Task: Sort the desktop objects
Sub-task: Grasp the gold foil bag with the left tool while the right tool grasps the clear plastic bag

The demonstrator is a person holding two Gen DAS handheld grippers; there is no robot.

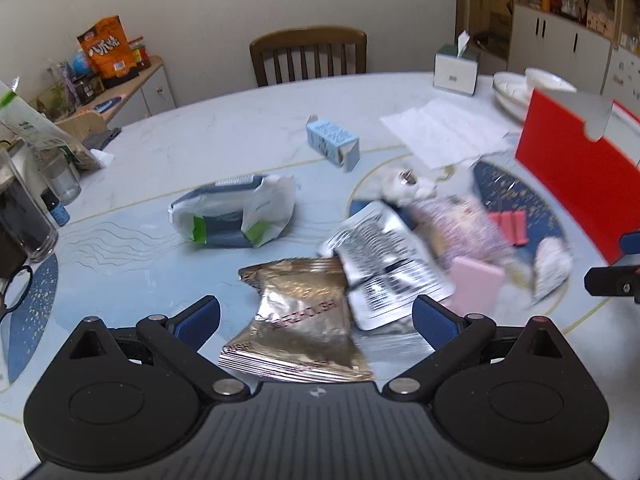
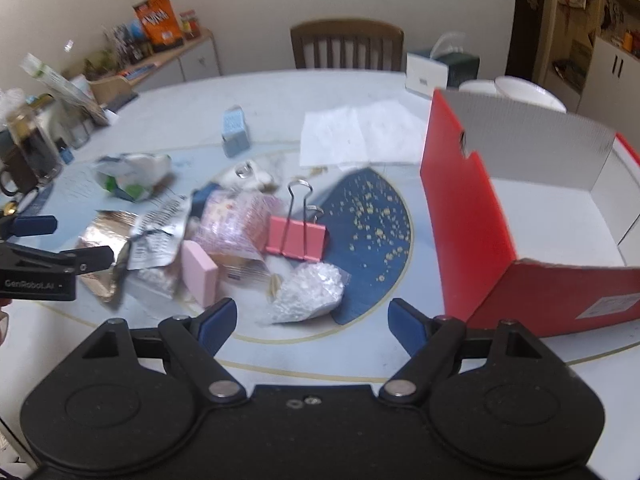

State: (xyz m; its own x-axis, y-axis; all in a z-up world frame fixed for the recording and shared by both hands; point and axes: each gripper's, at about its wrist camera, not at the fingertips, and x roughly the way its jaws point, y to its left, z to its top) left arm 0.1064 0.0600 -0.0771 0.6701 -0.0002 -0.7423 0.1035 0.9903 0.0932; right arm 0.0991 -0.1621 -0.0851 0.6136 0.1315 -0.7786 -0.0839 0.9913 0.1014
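A pile of clutter lies mid-table: a gold foil wrapper point(image 1: 300, 316), a silver printed wrapper point(image 1: 388, 268), a pink eraser point(image 2: 200, 272), a pink binder clip point(image 2: 296, 236), a clear crinkled bag point(image 2: 312, 292) and a purple packet point(image 2: 236, 220). My left gripper point(image 1: 316, 316) is open, its fingers either side of the gold wrapper, just above it. My right gripper point(image 2: 312, 316) is open and empty, in front of the clear bag. An open red box point(image 2: 520, 216) with a white inside stands at the right.
A white-green pouch point(image 1: 236, 212) and a small blue carton point(image 1: 332, 140) lie further back. White papers point(image 2: 360, 132), a tissue box point(image 1: 456, 68) and bowls point(image 1: 520, 88) sit at the far right. Jars and a dark mug point(image 1: 24, 220) crowd the left edge. A chair point(image 1: 308, 56) stands behind.
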